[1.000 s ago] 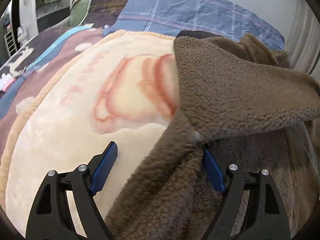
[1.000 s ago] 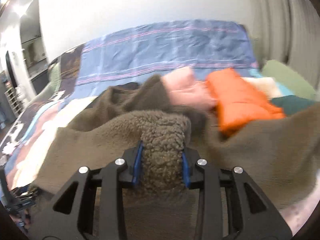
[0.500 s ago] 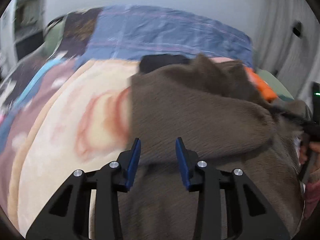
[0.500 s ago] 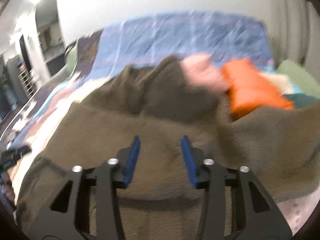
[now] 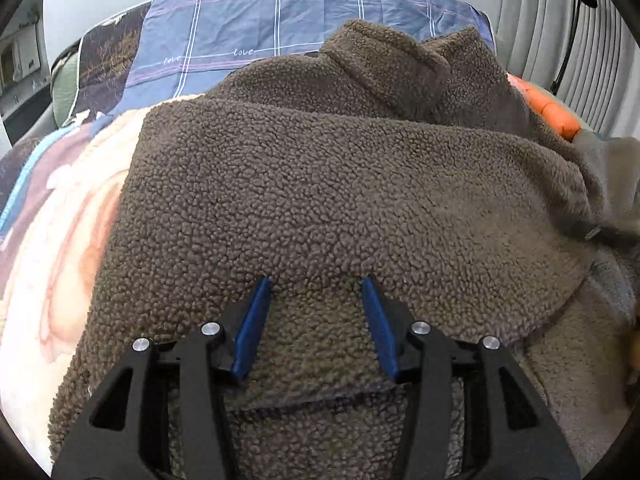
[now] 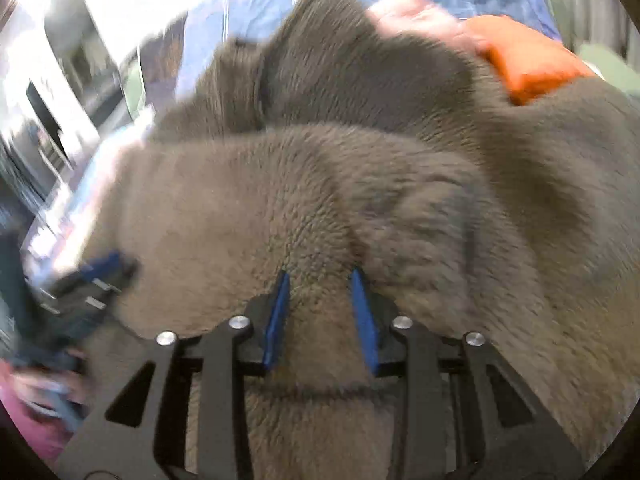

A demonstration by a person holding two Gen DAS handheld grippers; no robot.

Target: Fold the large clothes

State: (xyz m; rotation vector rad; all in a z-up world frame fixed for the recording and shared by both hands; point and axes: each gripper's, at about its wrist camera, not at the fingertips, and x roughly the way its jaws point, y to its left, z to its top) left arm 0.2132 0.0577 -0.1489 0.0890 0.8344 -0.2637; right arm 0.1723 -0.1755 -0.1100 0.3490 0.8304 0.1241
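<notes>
A large brown fleece jacket (image 5: 340, 184) lies spread on the bed with its collar (image 5: 384, 52) at the far end. A flap is folded across the body of the jacket. My left gripper (image 5: 316, 280) hovers over the near edge of that flap. Its jaws are opening, with fleece under and between the blue pads (image 5: 252, 328) but not squeezed. In the blurred right wrist view, my right gripper (image 6: 320, 272) is shut on a raised ridge of the jacket (image 6: 240, 208). The left gripper (image 6: 100, 280) shows there as a dark smear at the left.
Under the jacket are a cream blanket with a pink print (image 5: 60, 240) and a blue plaid sheet (image 5: 280, 20). An orange folded garment (image 6: 532, 64) and a pink one (image 6: 416, 16) lie at the far right. Pale curtains (image 5: 560, 20) hang on the right. A pink sleeve (image 6: 24, 400) is at the lower left.
The left gripper swung right, off the blanket and onto the jacket; its jaws narrowed, then widened. A jacket flap now lies folded across. The right gripper sank closer to the fleece.
</notes>
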